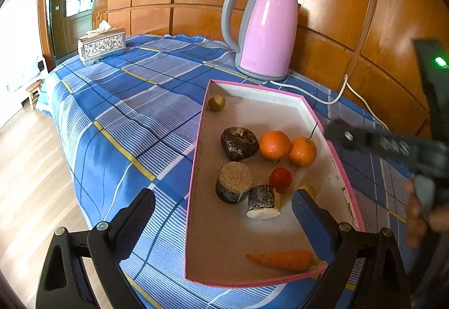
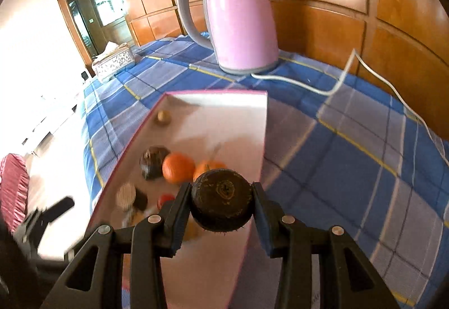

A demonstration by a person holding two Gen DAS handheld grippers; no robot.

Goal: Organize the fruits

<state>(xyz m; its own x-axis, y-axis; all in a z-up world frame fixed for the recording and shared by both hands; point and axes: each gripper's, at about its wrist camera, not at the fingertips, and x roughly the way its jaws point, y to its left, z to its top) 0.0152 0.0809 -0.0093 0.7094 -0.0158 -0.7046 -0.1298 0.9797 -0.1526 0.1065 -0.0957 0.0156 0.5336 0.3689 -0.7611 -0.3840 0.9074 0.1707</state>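
A pink-rimmed shallow box [image 1: 199,138] lies on the blue plaid cloth. In it are two oranges [image 1: 275,145], a small red fruit [image 1: 280,179], a dark brown fruit [image 1: 239,143], two cut dark stubs [image 1: 233,182], a small yellow-green fruit [image 1: 216,103] and a carrot [image 1: 283,260]. My left gripper [image 1: 223,203] is open over the box's near-left rim. My right gripper [image 2: 221,203] is shut on a dark brown round fruit [image 2: 221,201], held above the box's right edge [image 2: 263,140]. It shows blurred in the left wrist view [image 1: 334,131].
A pink electric kettle [image 1: 263,34] stands behind the box, its white cord [image 1: 331,100] trailing right along the wood-panelled wall. A silver tissue box [image 1: 101,46] sits at the table's far left corner. The table edge drops to wooden floor on the left.
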